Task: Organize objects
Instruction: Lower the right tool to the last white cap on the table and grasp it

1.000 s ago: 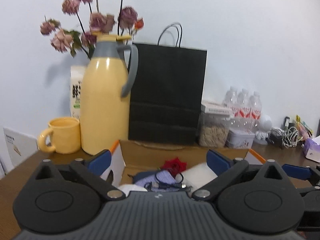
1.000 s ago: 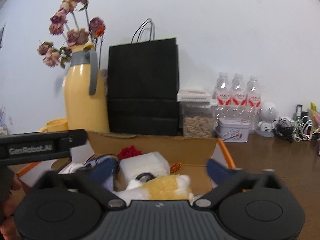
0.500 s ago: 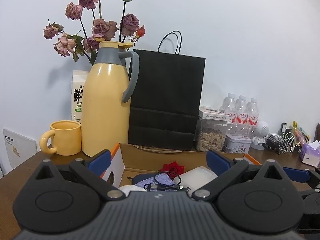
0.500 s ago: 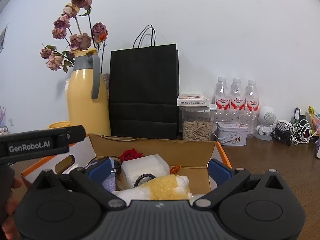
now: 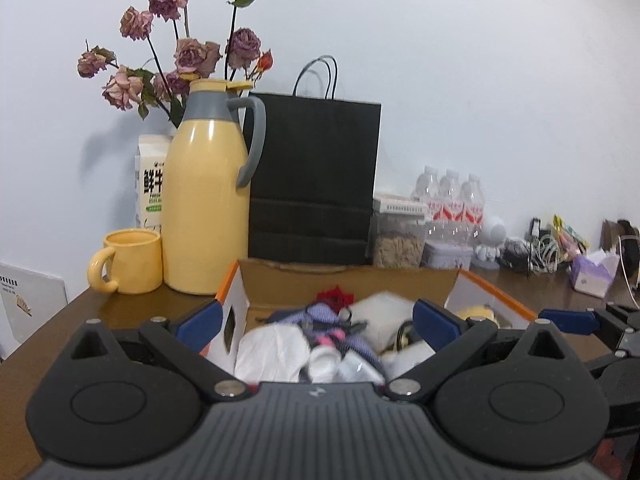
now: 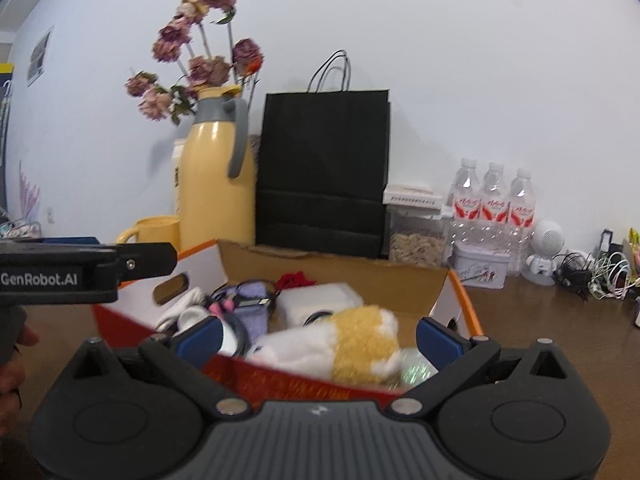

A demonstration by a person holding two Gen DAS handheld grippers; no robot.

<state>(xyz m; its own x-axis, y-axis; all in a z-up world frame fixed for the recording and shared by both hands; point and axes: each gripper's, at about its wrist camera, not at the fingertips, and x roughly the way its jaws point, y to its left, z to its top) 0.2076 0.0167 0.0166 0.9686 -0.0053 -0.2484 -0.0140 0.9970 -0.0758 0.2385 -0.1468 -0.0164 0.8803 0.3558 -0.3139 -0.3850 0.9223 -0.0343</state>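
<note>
An open cardboard box (image 5: 352,280) with orange edges stands on the brown table, also in the right wrist view (image 6: 340,276). It holds a red flower (image 5: 335,295), purple cloth (image 5: 320,314), white plastic bag (image 5: 272,350), white foam block (image 6: 318,300), cables and a yellow-white plush toy (image 6: 340,344). My left gripper (image 5: 316,318) is open and empty above the box's near left side. My right gripper (image 6: 318,332) is open and empty above the near edge, over the plush toy.
Behind the box stand a yellow thermos jug (image 5: 206,208), yellow mug (image 5: 130,256), milk carton (image 5: 152,184), dried roses (image 5: 180,60) and black paper bag (image 5: 314,176). To the right are a seed jar (image 6: 416,232), water bottles (image 6: 494,208), tin, small white robot figure, cables and tissues (image 5: 592,272).
Both grippers have risen and tilted down, so more of the box's contents show. Jaws have stayed open.
</note>
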